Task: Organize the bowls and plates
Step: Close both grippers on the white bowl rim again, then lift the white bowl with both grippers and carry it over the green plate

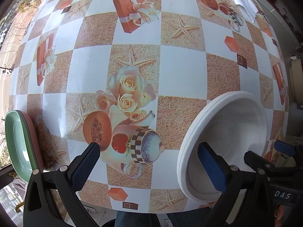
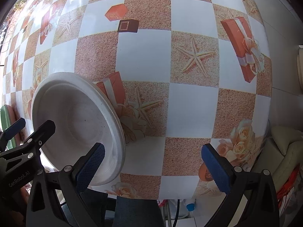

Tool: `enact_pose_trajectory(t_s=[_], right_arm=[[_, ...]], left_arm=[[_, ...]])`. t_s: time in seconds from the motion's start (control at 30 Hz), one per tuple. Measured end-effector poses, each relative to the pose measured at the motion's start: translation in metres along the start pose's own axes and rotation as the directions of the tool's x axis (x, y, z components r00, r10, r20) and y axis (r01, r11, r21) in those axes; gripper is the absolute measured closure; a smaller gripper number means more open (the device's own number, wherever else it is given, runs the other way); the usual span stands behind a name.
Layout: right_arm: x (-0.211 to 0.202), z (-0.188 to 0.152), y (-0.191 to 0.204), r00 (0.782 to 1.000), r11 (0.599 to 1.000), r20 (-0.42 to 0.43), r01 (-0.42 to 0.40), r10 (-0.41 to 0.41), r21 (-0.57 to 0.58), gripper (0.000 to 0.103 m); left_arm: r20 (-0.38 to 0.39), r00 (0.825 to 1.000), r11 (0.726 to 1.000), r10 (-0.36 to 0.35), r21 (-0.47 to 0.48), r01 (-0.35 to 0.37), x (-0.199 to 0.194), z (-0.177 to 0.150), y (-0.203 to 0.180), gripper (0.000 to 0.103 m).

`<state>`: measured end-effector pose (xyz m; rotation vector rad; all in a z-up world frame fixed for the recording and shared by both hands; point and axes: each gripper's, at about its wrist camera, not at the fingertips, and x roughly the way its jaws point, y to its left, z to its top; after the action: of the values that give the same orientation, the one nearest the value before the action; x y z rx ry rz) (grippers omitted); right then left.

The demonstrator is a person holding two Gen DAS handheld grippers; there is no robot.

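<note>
Grippers: both yours, both spread wide, nothing held.
L gripper (image 1: 149,160): hangs low over the near edge of the worktop (image 1: 181,70); its right pad sits over the white bowl's inside, left pad over bare cloth. Pad contact w/ the bowl: can't tell.
R gripper (image 2: 153,160): just beside the bowl on its right; left pad overlaps the bowl's near rim in view, right pad over the checked cloth. Touching or not: can't tell.
White bowl (image 1: 227,132): task item, near worktop edge, between your two grippers. Looks like more than one nested, since the rim shows doubled lines, but not sure.
Green plate (image 1: 15,143): far left at the worktop edge, w/ a pink piece (image 1: 32,132) stacked under or behind it. Well apart from the bowl.
White cloth (image 1: 242,0): far right corner, not in play.
Step in hand: prob. approach to the bowl; no grasp made yet.
Next move needs: one gripper astride the bowl's rim, one pad inside and one outside, then close. Rim is thin and looks light, so squeeze gently or it may flex or slip.
Then: prob. carry it toward the plate stack or a spot for bowls; the target isn't evident.
</note>
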<state>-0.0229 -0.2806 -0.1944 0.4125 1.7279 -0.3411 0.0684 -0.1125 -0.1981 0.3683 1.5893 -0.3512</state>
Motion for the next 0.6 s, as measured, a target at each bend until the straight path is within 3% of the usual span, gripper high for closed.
enact_pose_trajectory(t_s=[0.6], right_arm=[[0.021,0.008,-0.004,1.000,1.000,-0.025,-0.012,0.012,-0.004,0.000]], left_arm=[[-0.048,0.999,1.000,0.013,0.020,-0.012,0.036,0.018,-0.016,0.000]])
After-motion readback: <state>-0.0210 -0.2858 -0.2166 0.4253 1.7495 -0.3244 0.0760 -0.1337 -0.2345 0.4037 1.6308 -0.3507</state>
